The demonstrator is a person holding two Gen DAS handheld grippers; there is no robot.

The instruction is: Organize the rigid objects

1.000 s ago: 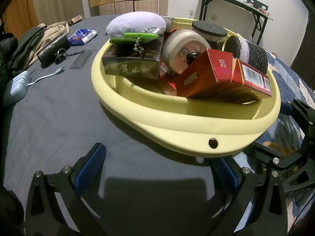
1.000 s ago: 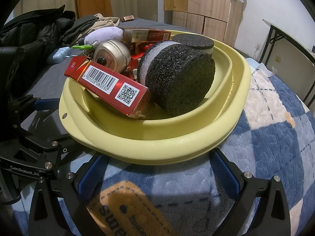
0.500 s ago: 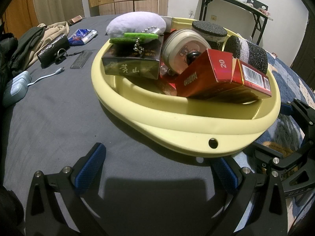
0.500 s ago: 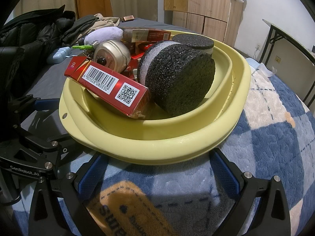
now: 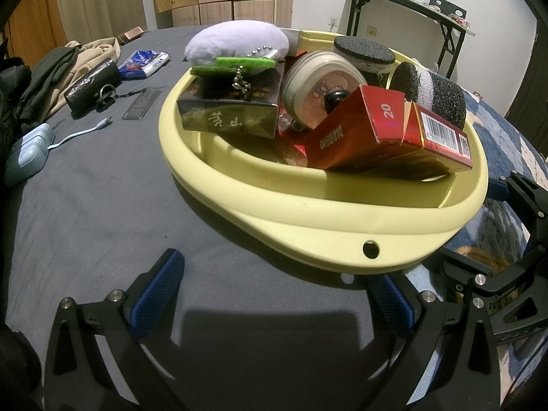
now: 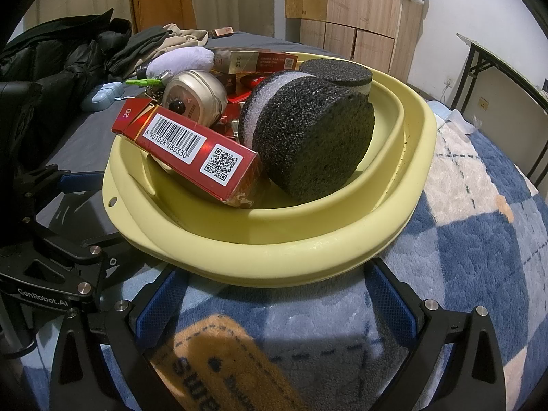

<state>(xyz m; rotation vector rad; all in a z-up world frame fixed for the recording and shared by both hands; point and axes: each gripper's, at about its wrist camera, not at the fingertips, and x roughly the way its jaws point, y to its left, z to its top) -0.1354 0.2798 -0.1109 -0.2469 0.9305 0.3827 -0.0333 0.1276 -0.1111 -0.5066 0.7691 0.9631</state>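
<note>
A pale yellow basin stands on the bed, filled with a red carton, a dark box, a round tin, black foam discs and a lilac plush. My left gripper is open and empty just in front of the basin's rim. My right gripper is open and empty at the rim on the other side.
On the grey sheet to the left lie a black pouch, a blue wrapper, a light blue charger with cable and clothes. A blue checked blanket covers the right side. A folding table stands by the wall.
</note>
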